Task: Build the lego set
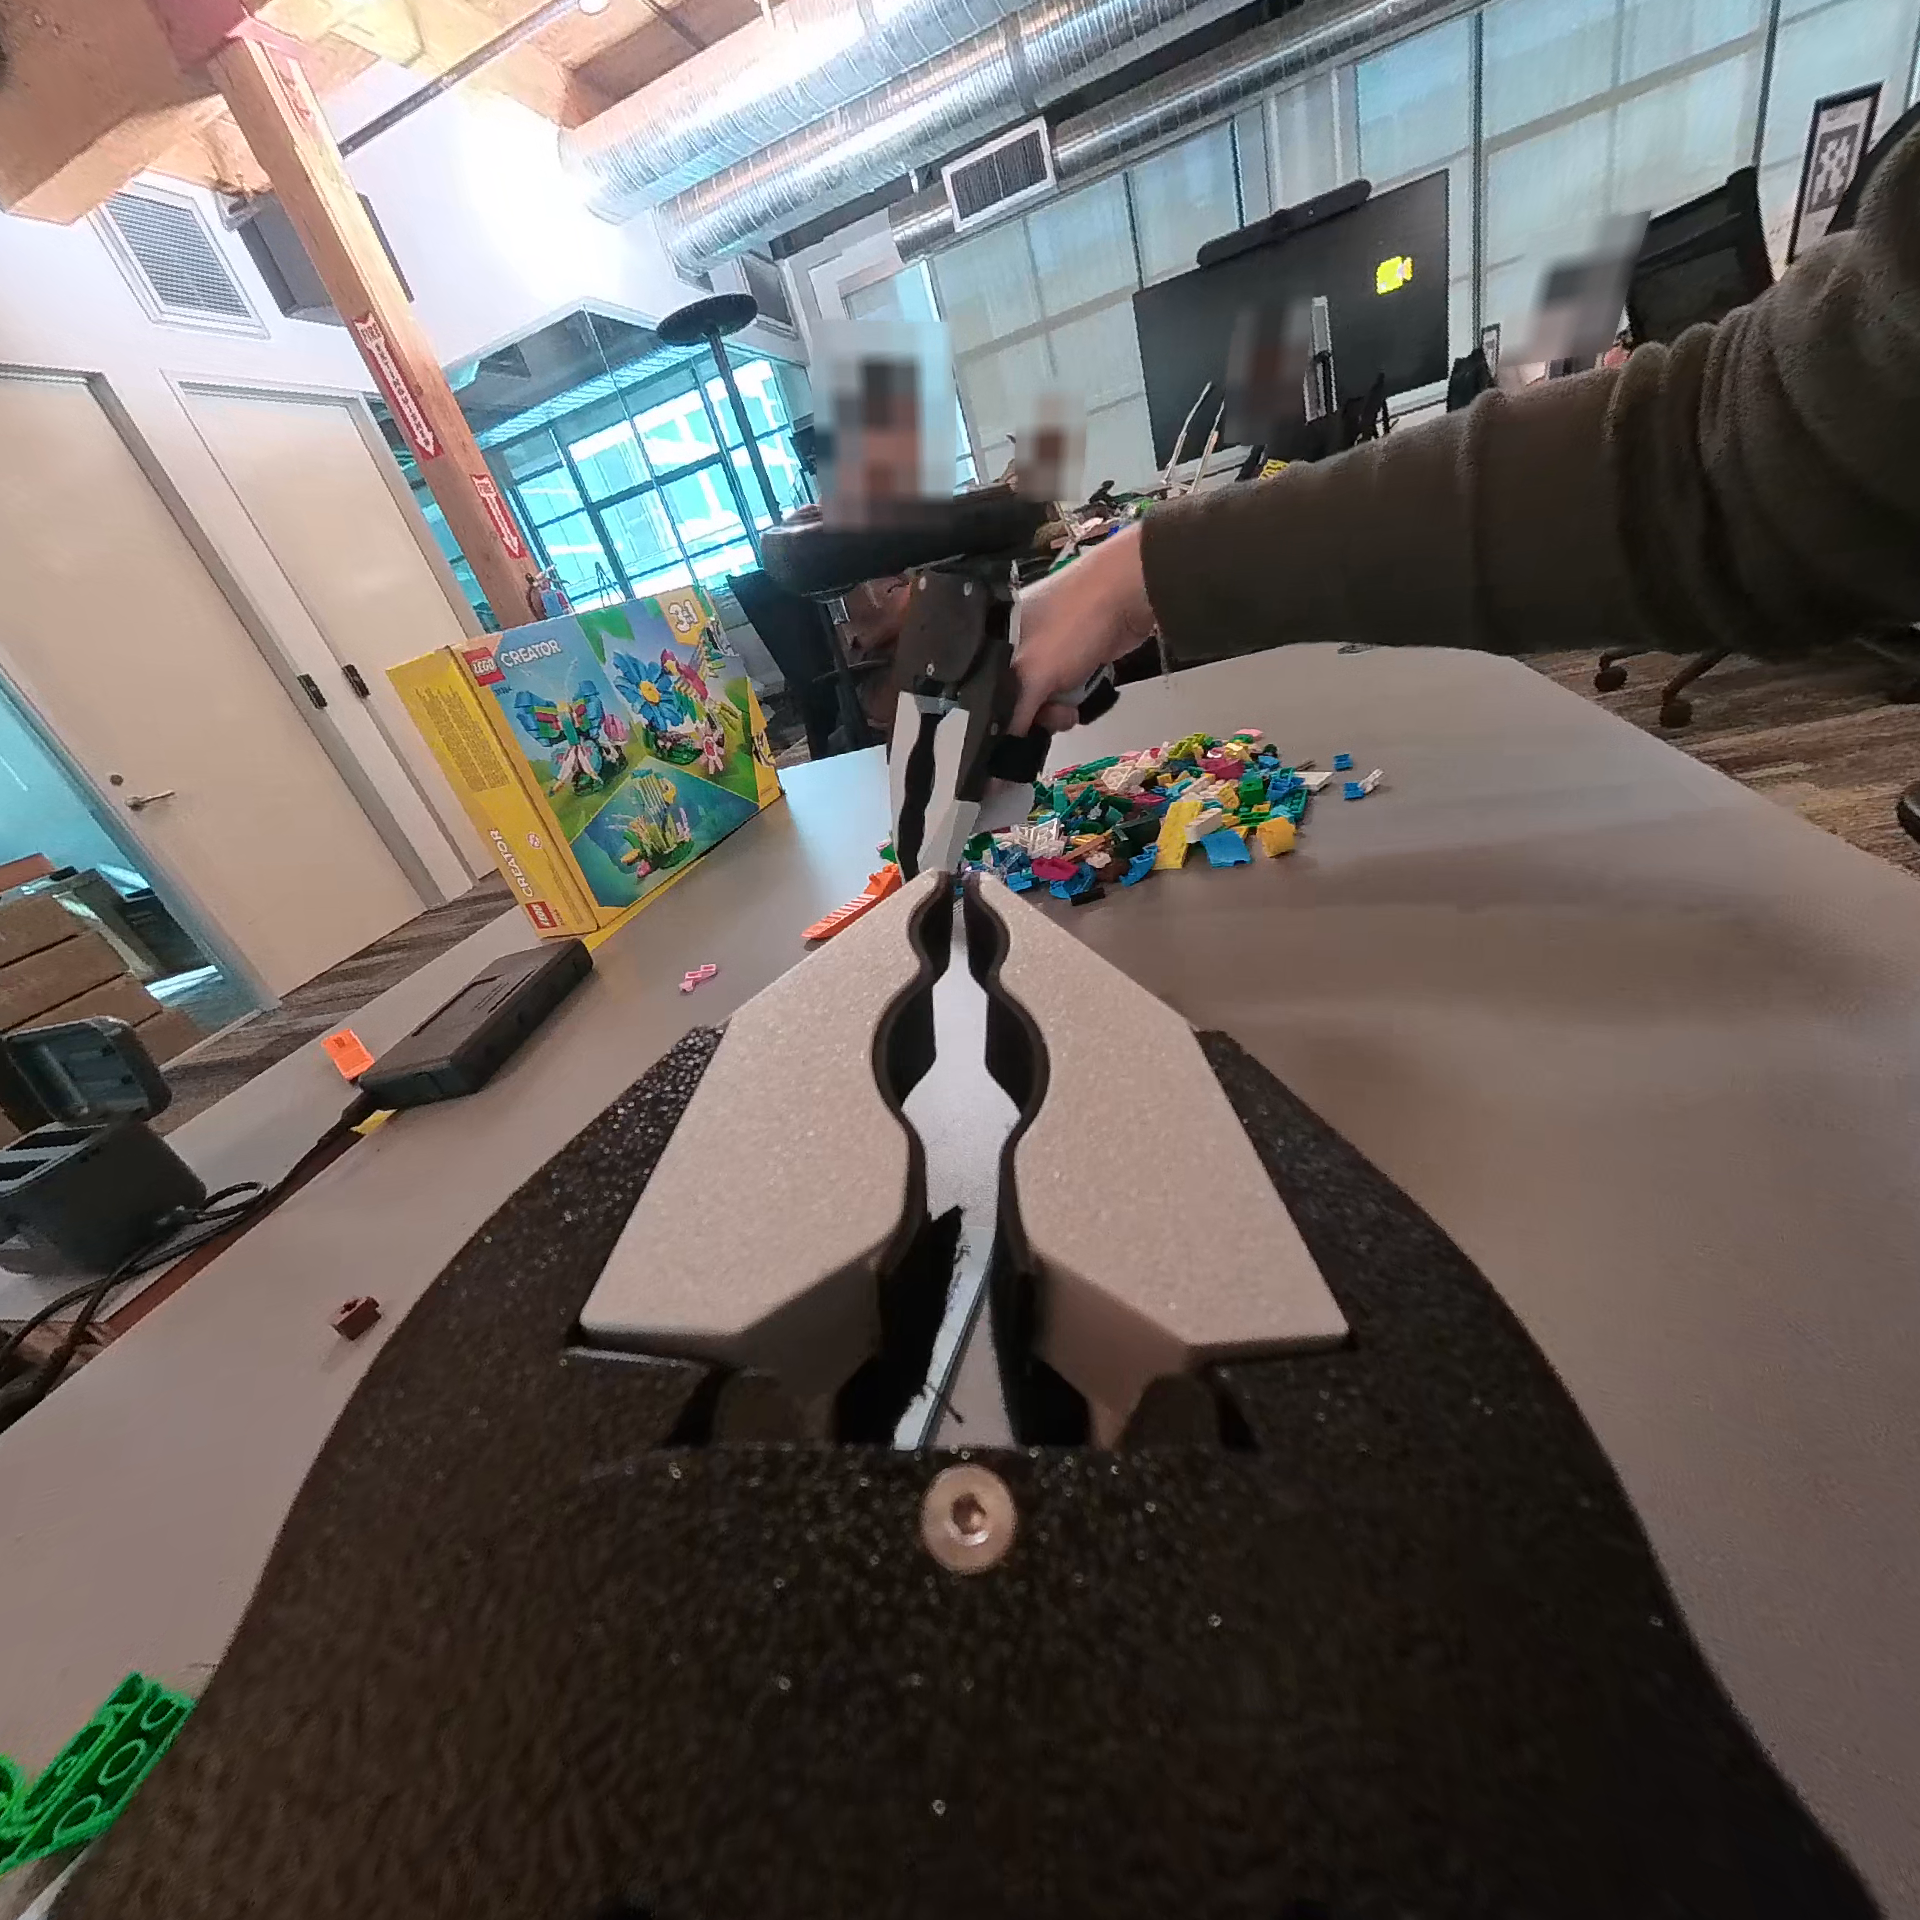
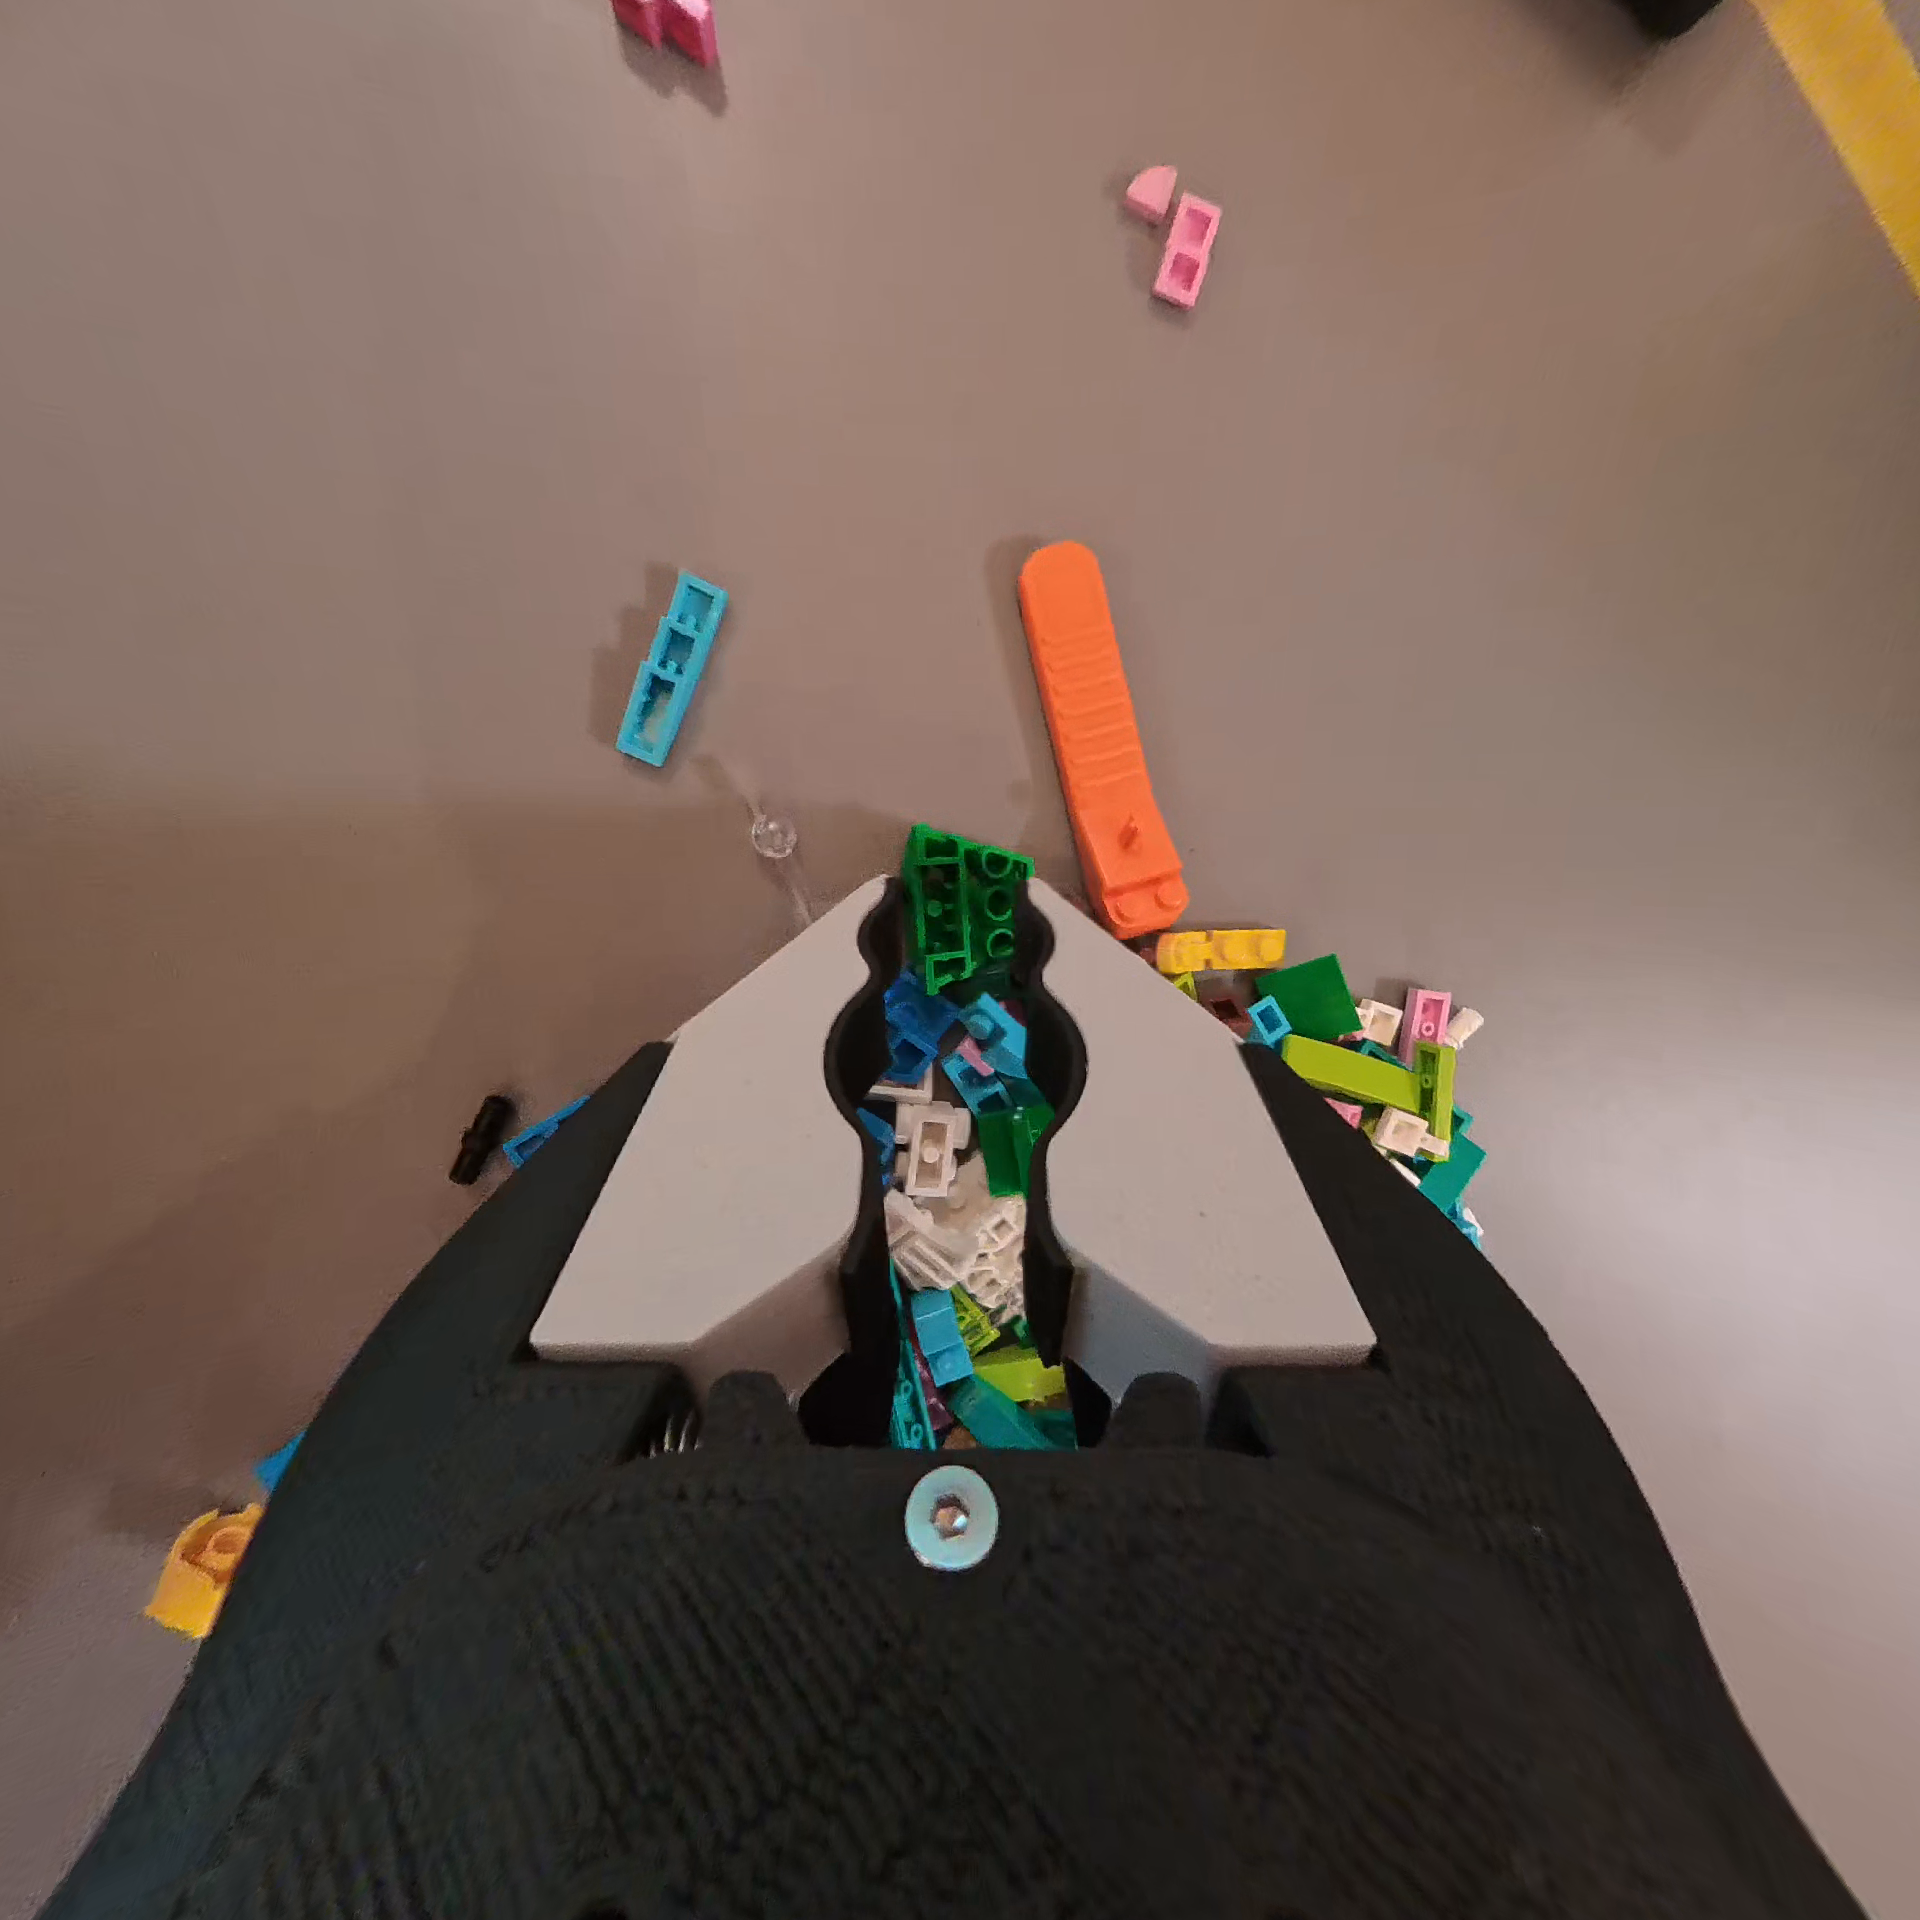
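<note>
A glossy bright-green studded plastic brick, its round studs and hollow underside both showing, sits pinched at the tips of the right gripper, above the jumbled heap of small multicoloured plastic bricks on the matte grey table. Just beside it lies a ribbed orange plastic brick separator. The left gripper, with grainy grey wavy-edged fingers, is pressed nearly together, holding nothing, near the yellow cardboard set box.

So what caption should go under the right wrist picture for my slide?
Right gripper pinches a green brick above the pile of bricks, beside an orange brick separator.
</note>
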